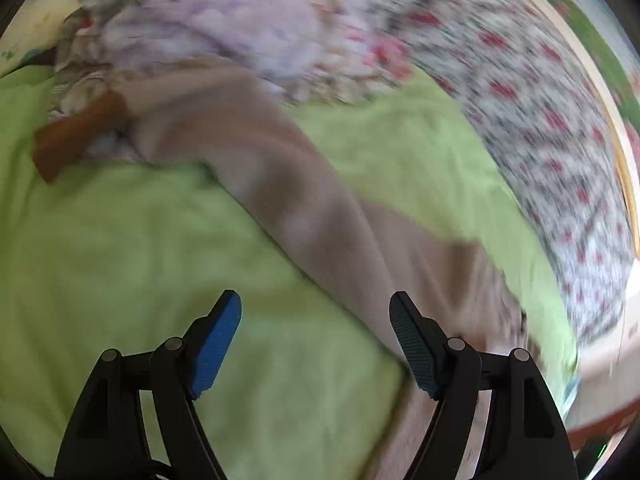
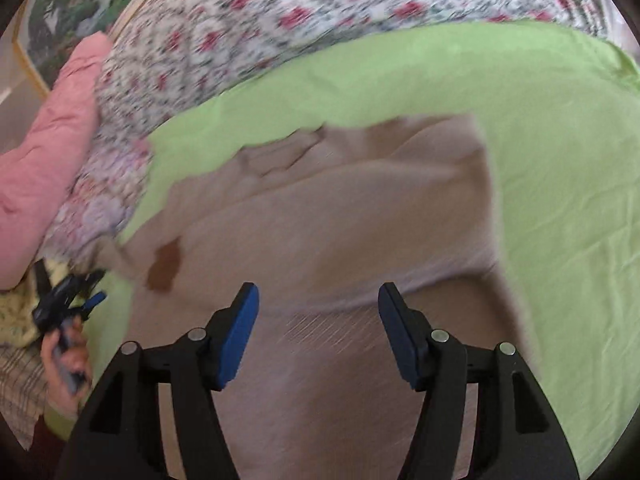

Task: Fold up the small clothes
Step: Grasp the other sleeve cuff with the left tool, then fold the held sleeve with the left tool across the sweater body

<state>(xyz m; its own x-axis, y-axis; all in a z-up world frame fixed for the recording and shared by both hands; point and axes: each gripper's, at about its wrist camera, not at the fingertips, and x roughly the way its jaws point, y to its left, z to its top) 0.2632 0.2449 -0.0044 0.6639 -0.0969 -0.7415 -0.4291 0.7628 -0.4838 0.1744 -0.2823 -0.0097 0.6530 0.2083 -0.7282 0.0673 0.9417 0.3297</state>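
With both the left gripper and the right gripper released and empty, the beige garment, spread on the green sheet, is best smoothed flat before an edge is regrasped.

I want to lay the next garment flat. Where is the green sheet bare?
Bare green sheet lies right of the beige garment, up to the floral bedspread. In the left wrist view, another bare patch lies below the garment. Crowded: pink quilt and piled clothes at the left.
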